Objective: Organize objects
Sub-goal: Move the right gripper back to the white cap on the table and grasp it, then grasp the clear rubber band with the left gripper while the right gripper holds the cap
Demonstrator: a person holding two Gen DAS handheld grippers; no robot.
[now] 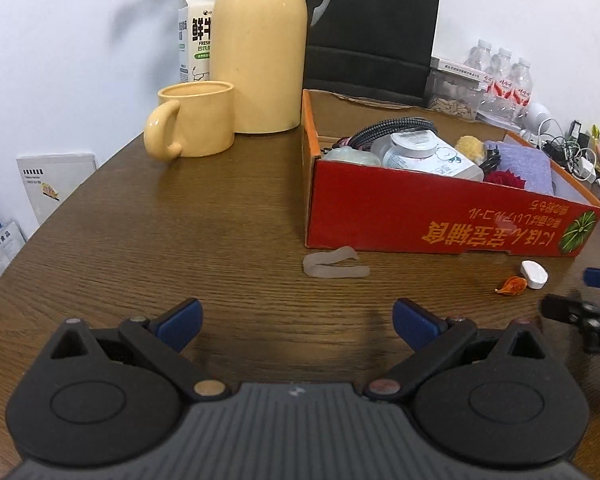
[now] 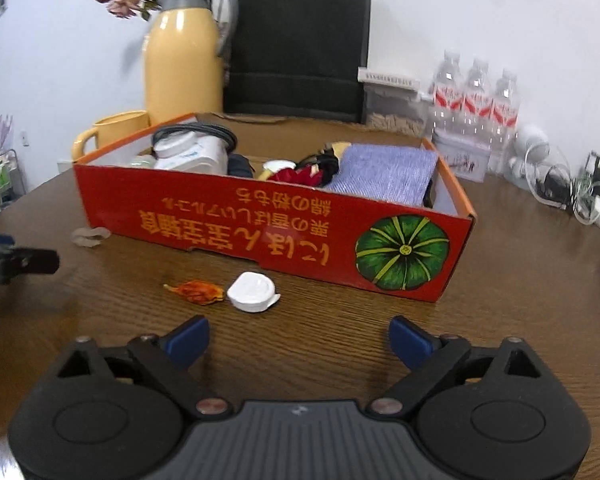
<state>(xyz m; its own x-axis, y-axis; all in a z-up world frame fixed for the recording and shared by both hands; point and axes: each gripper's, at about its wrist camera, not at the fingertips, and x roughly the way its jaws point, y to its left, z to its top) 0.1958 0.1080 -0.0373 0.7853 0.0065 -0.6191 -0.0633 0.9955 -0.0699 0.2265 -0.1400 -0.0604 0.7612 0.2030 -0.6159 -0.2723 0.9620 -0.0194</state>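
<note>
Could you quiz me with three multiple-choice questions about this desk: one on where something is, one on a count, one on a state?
1. Where is the white cap?
A. In the red box
B. On the table in front of it
C. In the mug

2. How many water bottles stand together?
A. Three
B. One
C. Five

3. The right gripper is:
A. Shut on the cap
B. Open, empty
C. Holding a cloth

Answers: B, it lies beside the orange dried flower; A, three red labels; B, jaws apart around bare wood.

Cap (image 2: 253,287) and dried flower (image 2: 196,291) before box (image 2: 260,232)
</note>
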